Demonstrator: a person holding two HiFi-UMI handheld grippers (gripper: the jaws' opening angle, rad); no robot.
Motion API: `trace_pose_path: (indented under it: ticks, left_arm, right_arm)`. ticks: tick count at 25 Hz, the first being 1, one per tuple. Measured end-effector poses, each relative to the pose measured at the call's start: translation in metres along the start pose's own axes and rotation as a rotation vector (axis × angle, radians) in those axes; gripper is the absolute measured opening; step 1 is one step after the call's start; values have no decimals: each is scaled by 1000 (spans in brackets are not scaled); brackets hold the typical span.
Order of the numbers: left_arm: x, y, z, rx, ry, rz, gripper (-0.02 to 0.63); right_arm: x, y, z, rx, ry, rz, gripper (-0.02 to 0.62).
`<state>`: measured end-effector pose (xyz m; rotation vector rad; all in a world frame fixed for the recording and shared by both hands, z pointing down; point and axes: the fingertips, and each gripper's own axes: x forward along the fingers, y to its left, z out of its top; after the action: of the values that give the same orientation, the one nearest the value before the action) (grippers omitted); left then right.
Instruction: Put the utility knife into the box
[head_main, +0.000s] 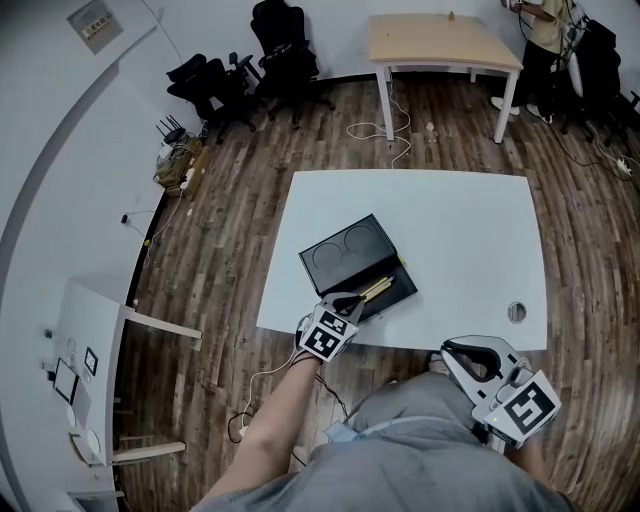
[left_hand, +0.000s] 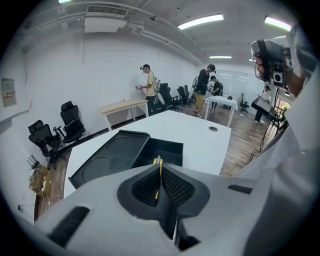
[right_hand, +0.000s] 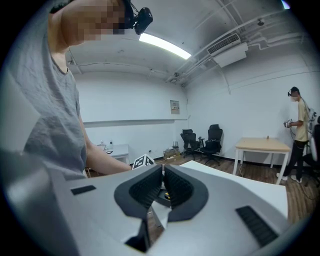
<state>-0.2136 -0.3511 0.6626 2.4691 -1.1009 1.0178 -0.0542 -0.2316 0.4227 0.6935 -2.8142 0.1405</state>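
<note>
Here, the left claw (left_hand: 159, 170) is closing on the utility knife (left_hand: 159, 161).

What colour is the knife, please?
The knife is yellow; it shows best in the left gripper view.

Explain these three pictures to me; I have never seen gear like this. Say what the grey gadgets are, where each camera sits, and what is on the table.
There is no robot here: a person holds a two-jaw gripper in each hand. One picture comes from a camera on the person's head, looking down. The other two come from cameras riding on the grippers, looking along their jaws. On the white table lies an open black box. The left gripper is closing its jaws on a yellow utility knife over the box. The right gripper is shut and empty, off the table's near edge.
</note>
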Motion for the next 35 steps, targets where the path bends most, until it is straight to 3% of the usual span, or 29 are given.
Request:
trace_pose_path:
  ticks: [10,23,35]
  left_arm:
    - [-29,-14,12,-9,-66,8,20]
    - [-94,-46,52,-58,-340,4,20]
    - [-144,-80,71,-49,-481,17,20]
  right_arm:
    - [3,9,4,-23,-1,30,31]
    - [11,21,-3,-27,15,47,31]
    - [27,21,-27,27,-45,61,31]
